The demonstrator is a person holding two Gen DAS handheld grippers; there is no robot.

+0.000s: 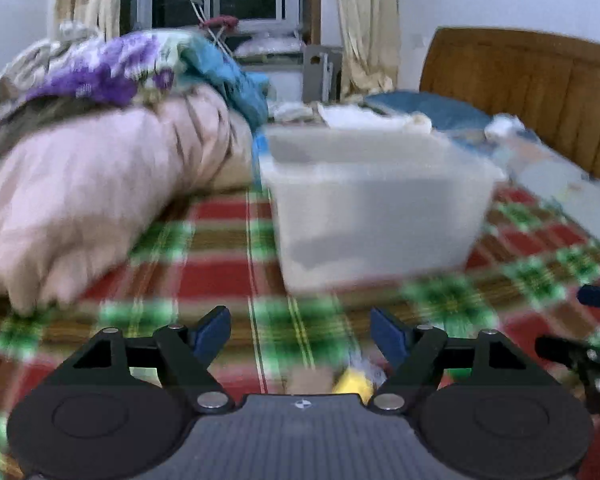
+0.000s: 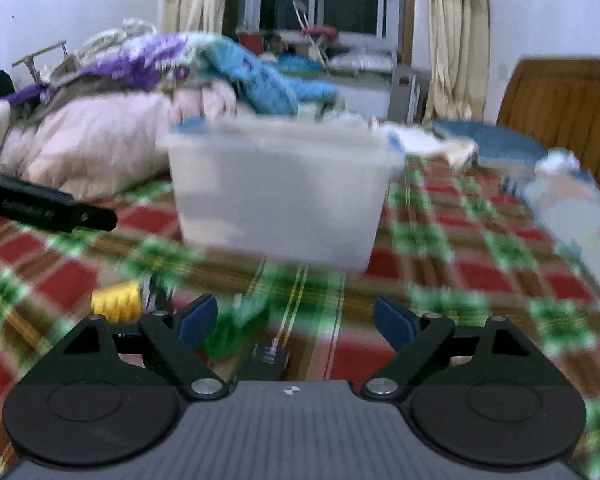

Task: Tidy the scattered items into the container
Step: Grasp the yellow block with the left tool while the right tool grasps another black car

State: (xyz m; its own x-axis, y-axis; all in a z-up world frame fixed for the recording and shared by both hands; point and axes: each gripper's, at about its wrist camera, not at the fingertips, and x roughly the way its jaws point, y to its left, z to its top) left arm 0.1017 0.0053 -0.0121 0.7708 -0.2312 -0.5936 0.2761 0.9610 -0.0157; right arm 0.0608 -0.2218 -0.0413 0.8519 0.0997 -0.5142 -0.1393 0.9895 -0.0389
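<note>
One translucent white plastic storage container (image 2: pixel 278 192) stands on the red-and-green plaid bedspread (image 2: pixel 480 272), with one small yellow ridged item (image 2: pixel 116 302), one green item (image 2: pixel 232 330) and one dark item (image 2: pixel 268 358) blurred on the cloth near it. The left gripper (image 1: pixel 300 336) and right gripper (image 2: pixel 296 322) hover low, level, released and empty, facing the container. A heap of pink and purple quilts (image 1: pixel 92 168) lies left, a wooden headboard (image 1: pixel 532 92) right

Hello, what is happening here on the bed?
A person holds two grippers over a plaid bedsheet. The left gripper and the right gripper are both open and hold nothing. A translucent plastic container stands ahead of them. A yellow item and a green item lie on the sheet, not yet picked up.
</note>
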